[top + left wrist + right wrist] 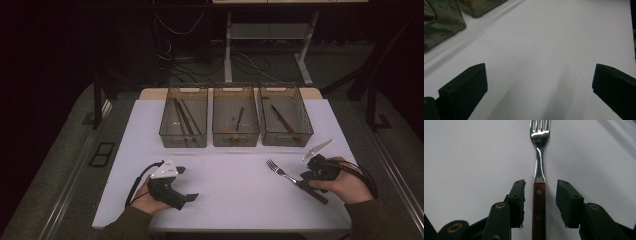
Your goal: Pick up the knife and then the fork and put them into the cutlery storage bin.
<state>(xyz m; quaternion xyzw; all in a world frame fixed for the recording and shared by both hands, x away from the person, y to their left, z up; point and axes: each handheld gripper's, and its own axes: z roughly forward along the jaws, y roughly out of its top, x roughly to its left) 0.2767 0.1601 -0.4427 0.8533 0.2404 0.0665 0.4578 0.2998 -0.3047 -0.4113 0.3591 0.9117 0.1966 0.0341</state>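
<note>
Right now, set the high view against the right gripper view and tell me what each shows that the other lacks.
High view alone: three bins at the table's far edge holding utensils, the left gripper with fingers apart over bare tabletop, both hands, and the floor beyond. Right gripper view alone: the fork's wooden handle with two rivets, lying in the gap between the open fingers, untouched. Both: the fork, the right gripper and the white table.

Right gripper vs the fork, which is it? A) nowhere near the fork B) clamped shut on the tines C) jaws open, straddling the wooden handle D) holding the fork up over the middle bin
C: in the right gripper view, the right gripper has its jaws apart on either side of the fork, with gaps beside the wooden handle.
</note>
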